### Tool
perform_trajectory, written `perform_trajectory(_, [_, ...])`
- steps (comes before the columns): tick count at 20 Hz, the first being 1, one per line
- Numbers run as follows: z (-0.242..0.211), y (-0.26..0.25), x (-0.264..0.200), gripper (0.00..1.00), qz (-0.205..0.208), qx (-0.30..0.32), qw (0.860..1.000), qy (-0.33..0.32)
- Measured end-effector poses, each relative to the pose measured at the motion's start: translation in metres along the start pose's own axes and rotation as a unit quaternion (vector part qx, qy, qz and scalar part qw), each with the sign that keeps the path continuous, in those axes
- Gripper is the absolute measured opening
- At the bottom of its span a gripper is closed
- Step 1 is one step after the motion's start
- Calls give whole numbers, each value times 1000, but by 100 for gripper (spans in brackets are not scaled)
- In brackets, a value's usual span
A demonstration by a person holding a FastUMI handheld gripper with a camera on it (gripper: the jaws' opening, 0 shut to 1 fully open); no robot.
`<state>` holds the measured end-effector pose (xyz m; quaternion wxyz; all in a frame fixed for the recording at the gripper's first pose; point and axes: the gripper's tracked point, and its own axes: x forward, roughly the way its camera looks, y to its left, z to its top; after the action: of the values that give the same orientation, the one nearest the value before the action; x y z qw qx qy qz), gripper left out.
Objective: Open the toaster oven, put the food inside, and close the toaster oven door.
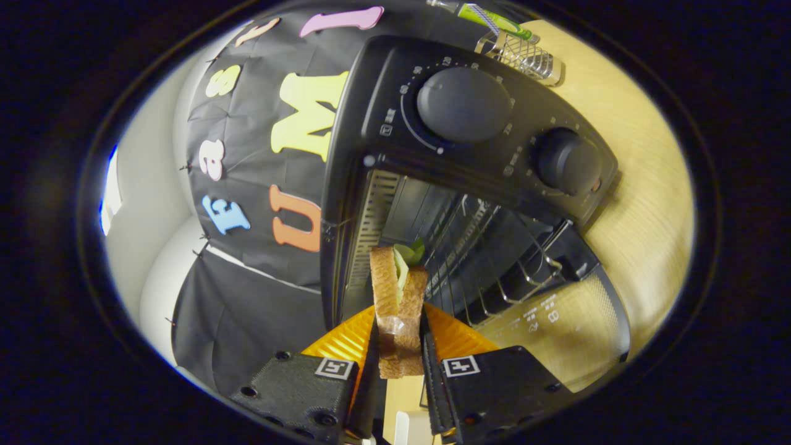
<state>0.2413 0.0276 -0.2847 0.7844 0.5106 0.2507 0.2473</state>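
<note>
Gripper view shows the gripper (400, 346) pinching a sandwich (398, 309) between both fingers; just beyond them sits the toaster oven (469, 142), door (556, 327) open, over an orange plate (457, 337).

A wire toast rack (522, 54) stands on the light wooden tabletop (642, 185), with a green bottle (488, 17) lying just beyond it. An orange plate (454, 337) sits nearer.

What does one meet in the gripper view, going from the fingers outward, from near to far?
Gripper, shut on the sandwich → orange plate → open toaster oven door → wire rack inside the toaster oven → metal rack on the table beyond it.
</note>
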Motion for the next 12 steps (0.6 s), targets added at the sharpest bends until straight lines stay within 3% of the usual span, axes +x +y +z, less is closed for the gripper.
perform_trajectory(3, [26, 0, 17, 38, -1, -12, 997, -72])
perform_trajectory(12, [37, -17, 59, 39, -65, -97, 985, -123])
